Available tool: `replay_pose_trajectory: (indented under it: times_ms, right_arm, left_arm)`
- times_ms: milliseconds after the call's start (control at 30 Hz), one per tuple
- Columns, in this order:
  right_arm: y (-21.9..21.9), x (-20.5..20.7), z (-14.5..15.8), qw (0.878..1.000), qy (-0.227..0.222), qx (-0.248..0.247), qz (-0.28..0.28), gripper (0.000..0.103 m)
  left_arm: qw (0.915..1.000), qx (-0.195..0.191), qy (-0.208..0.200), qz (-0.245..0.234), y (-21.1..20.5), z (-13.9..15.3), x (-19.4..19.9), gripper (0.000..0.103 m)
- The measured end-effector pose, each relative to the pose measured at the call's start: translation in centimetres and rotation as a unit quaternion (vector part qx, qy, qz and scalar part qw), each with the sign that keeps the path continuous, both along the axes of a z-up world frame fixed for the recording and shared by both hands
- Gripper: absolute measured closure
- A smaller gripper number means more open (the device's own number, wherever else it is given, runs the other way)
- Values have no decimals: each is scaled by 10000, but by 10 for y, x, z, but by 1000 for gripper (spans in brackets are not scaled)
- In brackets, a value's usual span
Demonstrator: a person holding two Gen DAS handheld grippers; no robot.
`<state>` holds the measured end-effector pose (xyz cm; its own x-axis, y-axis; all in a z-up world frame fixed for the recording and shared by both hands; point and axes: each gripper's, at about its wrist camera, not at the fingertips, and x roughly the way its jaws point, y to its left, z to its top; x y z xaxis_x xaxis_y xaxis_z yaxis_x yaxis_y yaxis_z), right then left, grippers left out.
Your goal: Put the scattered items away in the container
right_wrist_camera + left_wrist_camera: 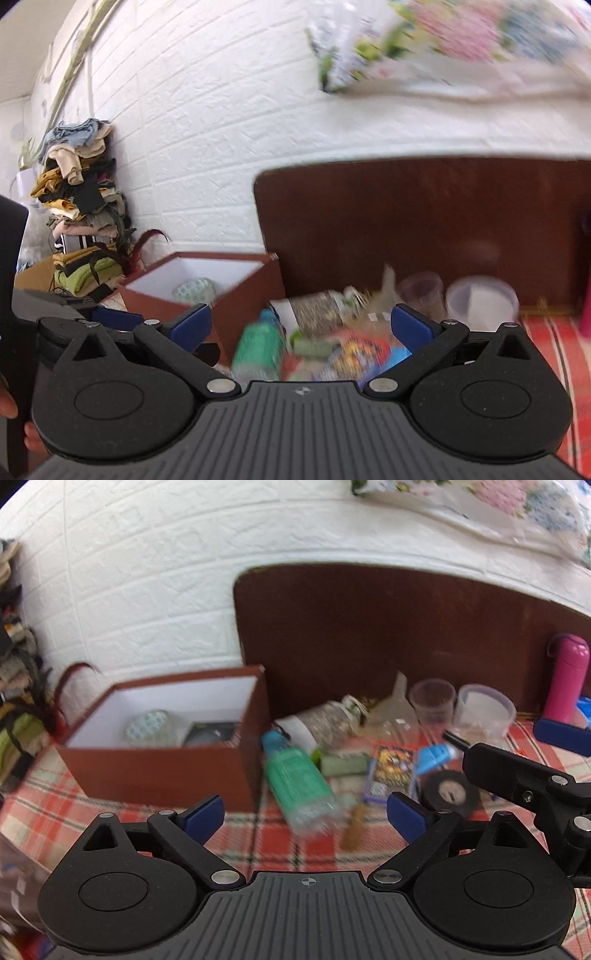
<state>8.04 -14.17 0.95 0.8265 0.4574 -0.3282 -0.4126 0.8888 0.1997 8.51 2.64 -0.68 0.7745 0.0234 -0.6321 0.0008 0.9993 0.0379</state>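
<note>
Scattered items [332, 350] blur beyond recognition past right-wrist jaws.

A matt brown cardboard box [162, 771] sits on checked woven cloth [295, 849] beside a glossy pink flask [567, 679].

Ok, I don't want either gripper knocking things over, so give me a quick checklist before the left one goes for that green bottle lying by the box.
1. Left gripper open and holding nothing: ok.
2. Right gripper open and holding nothing: ok.
3. Green bottle lying free on the cloth, nothing on top of it: ok.
4. Box open at the top: ok; a patterned roll and a dark item already lie inside.
5. Right gripper out of the left one's path: not ok, it hangs close, over the black tape roll.
6. Enough room left in the box for the bottle: cannot tell.
</note>
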Motion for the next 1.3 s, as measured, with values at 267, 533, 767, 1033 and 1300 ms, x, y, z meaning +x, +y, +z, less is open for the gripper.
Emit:
replay_pose_trajectory:
  times_ms: [267,533,767,1033,1300]
  right_arm:
    - [-16,-11,-63,9972,524,-148,-517,0]
    - [-18,16,-90,9938,851,-131,-698,1]
    - [-12,30,-110,9914,1108,-232,-652,1]
    - [-15,31,-118,9885,1311,-253,-713,1]
    - [-11,19,-111,9898,1246,-168,-670,1]
  left_arm:
    - [9992,-164,368,31,-5,-55,12,3]
    - [9984,-157,353,421,11,-55,59,3]
    - [9965,-120,609,558,12,-72,92,8]
    - [9900,-515,1145,639,30,-104,107,44]
    - [9895,-808,1170,249,40,-100,66,45]
